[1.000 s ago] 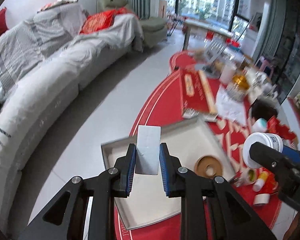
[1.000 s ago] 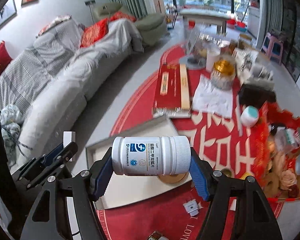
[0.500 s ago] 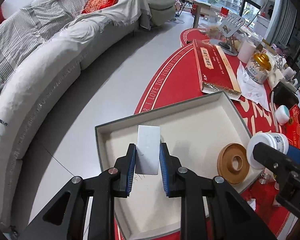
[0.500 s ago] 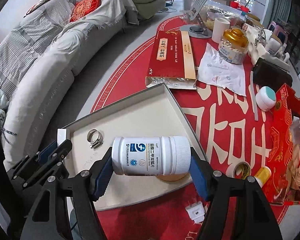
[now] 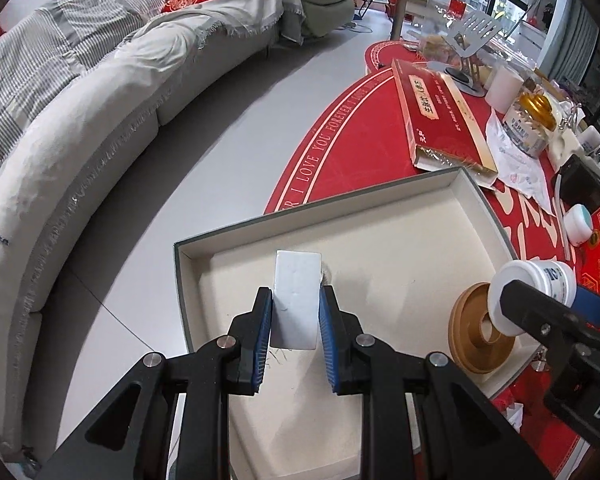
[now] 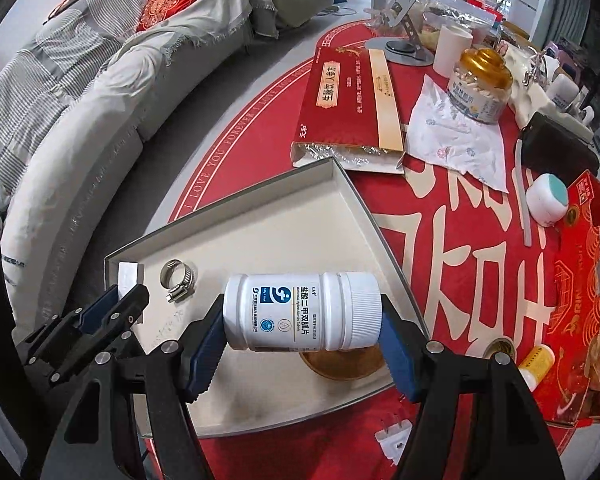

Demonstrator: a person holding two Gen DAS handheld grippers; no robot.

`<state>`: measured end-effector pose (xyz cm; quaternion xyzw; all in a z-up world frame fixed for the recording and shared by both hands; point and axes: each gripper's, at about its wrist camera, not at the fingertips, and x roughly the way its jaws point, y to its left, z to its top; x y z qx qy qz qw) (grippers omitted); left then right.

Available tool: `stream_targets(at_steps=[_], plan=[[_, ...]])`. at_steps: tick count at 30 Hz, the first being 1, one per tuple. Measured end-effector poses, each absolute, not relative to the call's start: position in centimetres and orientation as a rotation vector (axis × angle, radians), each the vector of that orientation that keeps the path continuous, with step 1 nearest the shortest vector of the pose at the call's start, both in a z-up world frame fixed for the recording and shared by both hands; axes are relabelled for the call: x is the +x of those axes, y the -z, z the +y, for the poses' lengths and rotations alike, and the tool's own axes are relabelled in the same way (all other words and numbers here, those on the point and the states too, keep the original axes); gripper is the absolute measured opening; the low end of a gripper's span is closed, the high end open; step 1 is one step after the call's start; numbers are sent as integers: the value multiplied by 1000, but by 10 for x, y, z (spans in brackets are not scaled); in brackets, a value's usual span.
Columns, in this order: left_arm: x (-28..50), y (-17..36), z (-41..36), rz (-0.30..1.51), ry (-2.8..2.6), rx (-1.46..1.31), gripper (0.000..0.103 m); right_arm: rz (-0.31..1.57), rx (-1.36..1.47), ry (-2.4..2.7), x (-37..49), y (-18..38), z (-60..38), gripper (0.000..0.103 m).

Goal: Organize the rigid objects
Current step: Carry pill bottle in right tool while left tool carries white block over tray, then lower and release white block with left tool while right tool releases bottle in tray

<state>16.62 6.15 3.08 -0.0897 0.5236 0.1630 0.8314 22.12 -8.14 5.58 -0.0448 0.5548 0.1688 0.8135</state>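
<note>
Two handheld grippers hover over a shallow grey box tray (image 5: 476,196) with a cream floor, set on a round red table (image 6: 452,248) printed with white lettering.

The left gripper (image 5: 296,320) is clamped on a small white rectangular block (image 5: 297,300), held upright between its blue pads above the tray's near left part. The right gripper (image 6: 302,332) grips a white pill bottle (image 6: 300,312) lying sideways — base against the left pad, ribbed cap against the right — above the tray's near right corner.

Inside the tray lie a metal hose clamp (image 6: 177,277), just beside the left gripper's tip, and a tan ring-shaped disc (image 5: 480,340), partly hidden under the bottle.

Beyond the tray sit a long red gift box (image 6: 340,92), a white paper sheet (image 6: 456,136) and a gold-lidded jar (image 6: 480,84). A grey sofa (image 5: 80,128) curves along the left.
</note>
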Motion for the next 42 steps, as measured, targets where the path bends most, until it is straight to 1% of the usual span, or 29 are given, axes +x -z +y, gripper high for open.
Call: stream_targets(at_steps=[20,23,24,25,26,27,28,29,30,35,37,42], plan=[[179,3,54,1192,-312,-152,25,1250,-87,-341,229,-20,-78,71],[181,6,51,1201,-301,-148,27,1256,-86,-344,229,-17,-79,71],[181,7,50,1206,-300,-148,37,1257,-82,-350,229,-17,-80,71],[181,8,49,1210,-300,-150,60,1256,-71,-357,229,-17,-81,71],[180,8,48,1208,-296,-155,73,1258,-63,-361,230,-17,-82,72],[179,7,49,1200,-296,-159,89,1261,-55,-363,230,-17,-84,74],[178,5,49,1190,-303,-159,93,1259,-49,-362,230,-17,-85,83],[177,4,49,1184,-312,-152,96,1254,-47,-360,229,-19,-87,87],[177,4,49,1185,-316,-148,103,1242,-42,-359,228,-21,-90,88],[169,-1,53,1191,-306,-171,103,1174,-87,-341,211,-35,-106,88],[164,-5,54,1184,-299,-183,103,1132,-101,-302,200,-38,-127,88],[149,-14,47,1169,-275,-190,103,1130,-119,-246,186,-23,-185,88]])
